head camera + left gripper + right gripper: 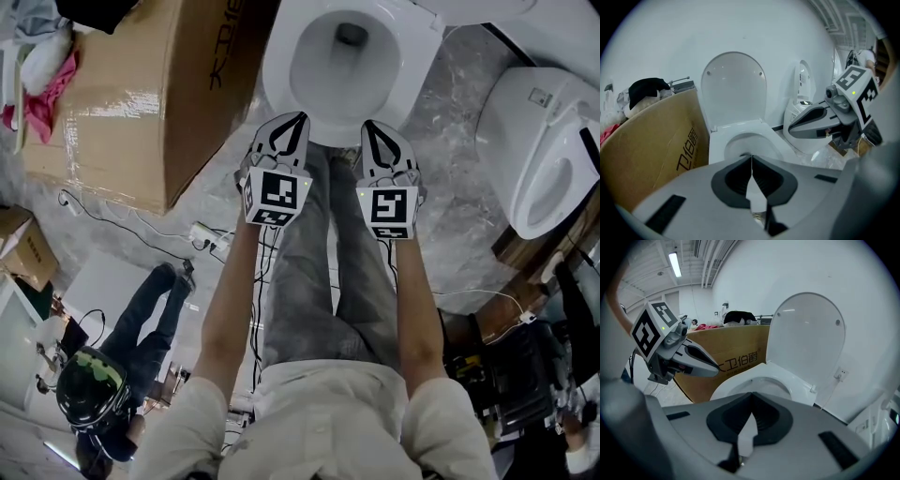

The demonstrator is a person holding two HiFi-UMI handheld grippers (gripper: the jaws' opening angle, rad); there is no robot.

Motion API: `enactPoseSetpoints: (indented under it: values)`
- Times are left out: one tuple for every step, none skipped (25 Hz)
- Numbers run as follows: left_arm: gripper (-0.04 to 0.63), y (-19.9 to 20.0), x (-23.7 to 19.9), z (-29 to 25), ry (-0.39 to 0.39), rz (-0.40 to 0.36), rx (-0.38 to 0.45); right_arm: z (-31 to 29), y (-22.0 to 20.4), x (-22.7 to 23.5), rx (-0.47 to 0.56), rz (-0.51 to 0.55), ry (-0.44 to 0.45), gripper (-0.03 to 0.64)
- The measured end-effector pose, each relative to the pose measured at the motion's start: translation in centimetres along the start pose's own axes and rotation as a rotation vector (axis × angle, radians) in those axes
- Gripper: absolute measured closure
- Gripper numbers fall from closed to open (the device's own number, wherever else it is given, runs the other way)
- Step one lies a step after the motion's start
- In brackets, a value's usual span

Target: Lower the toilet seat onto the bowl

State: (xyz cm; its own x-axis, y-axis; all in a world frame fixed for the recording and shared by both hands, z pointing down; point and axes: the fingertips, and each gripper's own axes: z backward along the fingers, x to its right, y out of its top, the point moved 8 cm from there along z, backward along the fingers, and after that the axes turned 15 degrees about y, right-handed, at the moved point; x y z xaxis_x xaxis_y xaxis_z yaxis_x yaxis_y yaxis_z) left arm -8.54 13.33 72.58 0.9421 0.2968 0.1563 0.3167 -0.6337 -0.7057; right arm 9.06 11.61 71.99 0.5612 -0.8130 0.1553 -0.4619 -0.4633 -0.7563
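Toilet seat [733, 89], a solid oval panel, upright against the far wall behind the bowl [277, 81], which lies uncovered. Left gripper [296, 120] and right gripper [371, 126] are side by side above the bowl's near rim, apart from each other and from the seat. Both point down toward the bowl, each with jaws clenched together on nothing. Cardboard box [141, 94] stands just left of the bowl. A second toilet [544, 150] stands to the right on the marbled floor [450, 197].
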Motion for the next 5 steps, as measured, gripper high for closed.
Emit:
enactPoseSetpoints:
  values:
    - [0.577,0.07,0.04,-0.08,0.000,-0.001,0.000,0.01,-0.04,0.11,0.000,-0.001,-0.001,0.611]
    - [0.577,0.15,0.06,-0.17,-0.001,-0.001,-0.001,0.01,-0.06,0.22,0.000,-0.003,-0.001,0.611]
    - [0.577,0.23,0.08,-0.26,-0.001,-0.002,-0.001,0.00,-0.07,0.33,-0.001,-0.004,-0.001,0.611]
    - [0.577,0.31,0.09,-0.35,-0.001,-0.003,-0.002,0.00,-0.09,0.44,-0.001,-0.006,-0.001,0.611]
    - [0.577,0.39,0.09,-0.44,-0.001,-0.003,-0.002,-0.01,-0.10,0.54,-0.001,-0.007,-0.001,0.611]
